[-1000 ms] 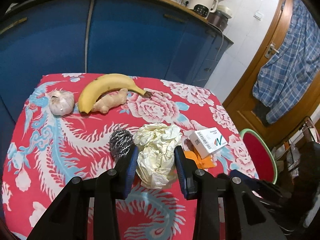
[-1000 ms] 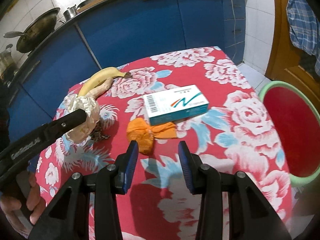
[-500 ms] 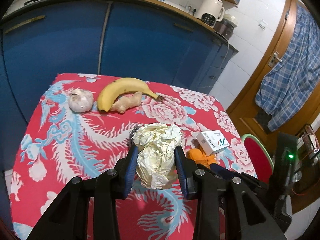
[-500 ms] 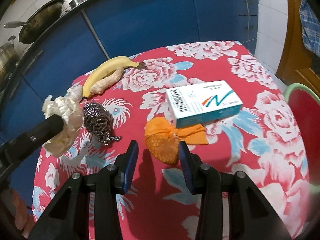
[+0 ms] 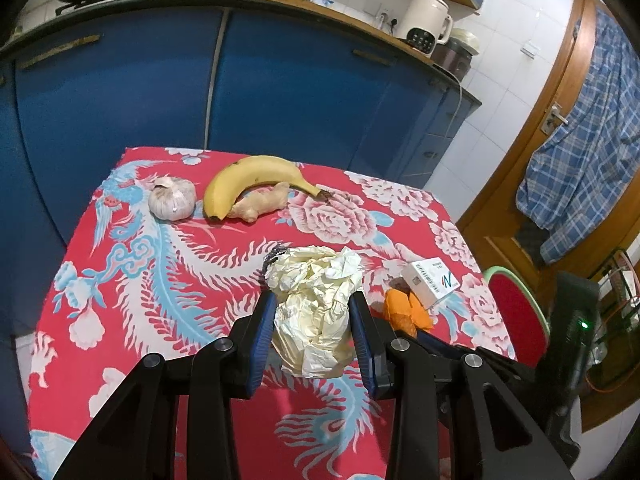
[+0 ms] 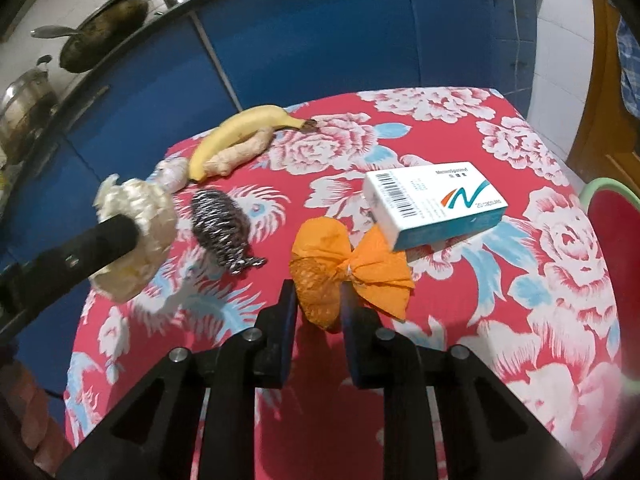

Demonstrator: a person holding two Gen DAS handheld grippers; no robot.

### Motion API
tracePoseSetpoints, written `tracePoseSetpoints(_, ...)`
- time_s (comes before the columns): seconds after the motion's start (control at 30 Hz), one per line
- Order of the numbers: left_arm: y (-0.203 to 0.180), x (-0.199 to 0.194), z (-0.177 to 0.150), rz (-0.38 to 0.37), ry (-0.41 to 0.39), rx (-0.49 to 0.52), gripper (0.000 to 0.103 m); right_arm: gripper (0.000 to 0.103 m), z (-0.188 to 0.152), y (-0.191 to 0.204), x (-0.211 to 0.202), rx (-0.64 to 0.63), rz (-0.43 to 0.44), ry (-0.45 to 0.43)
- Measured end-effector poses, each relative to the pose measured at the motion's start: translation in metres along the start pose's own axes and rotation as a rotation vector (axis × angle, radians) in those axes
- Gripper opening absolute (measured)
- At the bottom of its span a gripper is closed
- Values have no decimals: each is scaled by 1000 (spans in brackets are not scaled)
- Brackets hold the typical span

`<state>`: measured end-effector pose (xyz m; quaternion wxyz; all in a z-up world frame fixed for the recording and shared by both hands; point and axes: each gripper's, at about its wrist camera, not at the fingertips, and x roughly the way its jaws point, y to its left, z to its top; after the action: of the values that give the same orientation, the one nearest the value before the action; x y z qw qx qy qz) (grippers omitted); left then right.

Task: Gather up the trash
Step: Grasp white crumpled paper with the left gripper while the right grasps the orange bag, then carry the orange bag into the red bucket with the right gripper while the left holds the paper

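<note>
Here the left gripper (image 5: 314,330) has its blue pads pressed against both sides of a crumpled ball of cream paper (image 5: 316,312), which it holds clear above the red floral tablecloth (image 5: 132,280); in the right wrist view the same ball hangs off the cloth at the tip of that gripper's black finger. The right gripper (image 6: 318,310) points down at an orange mesh wad (image 6: 320,284) lying on the cloth, and its jaws are closing around the wad's netted bulb, the pads on either side of it and about at its surface, though whether they already press on it cannot be told. The wad's flared orange tail spreads to the right, touching the near edge of a white and teal carton (image 6: 436,204). A steel wool scourer (image 6: 220,224) lies on the cloth between the held paper and the wad. Toward the far edge sit a banana (image 5: 252,178), a piece of ginger (image 5: 262,202) touching its inner curve, and a garlic bulb (image 5: 172,198) just beside them. A red stool with a green rim (image 5: 516,312) stands off the right side of the table.
</note>
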<state>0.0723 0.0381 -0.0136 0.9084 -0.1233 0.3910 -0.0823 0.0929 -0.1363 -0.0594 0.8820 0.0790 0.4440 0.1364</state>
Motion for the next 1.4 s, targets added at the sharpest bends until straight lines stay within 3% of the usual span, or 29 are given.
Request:
tracePoseSetpoints(0.57,-42,-13,-7,-31,6,50,38,24,-27,-25,-76,41,38,-64)
tracePoseSetpoints(1.4,-130,3,-18,-120,48,180,38,24,-50,-136,-139,242,-119,-172)
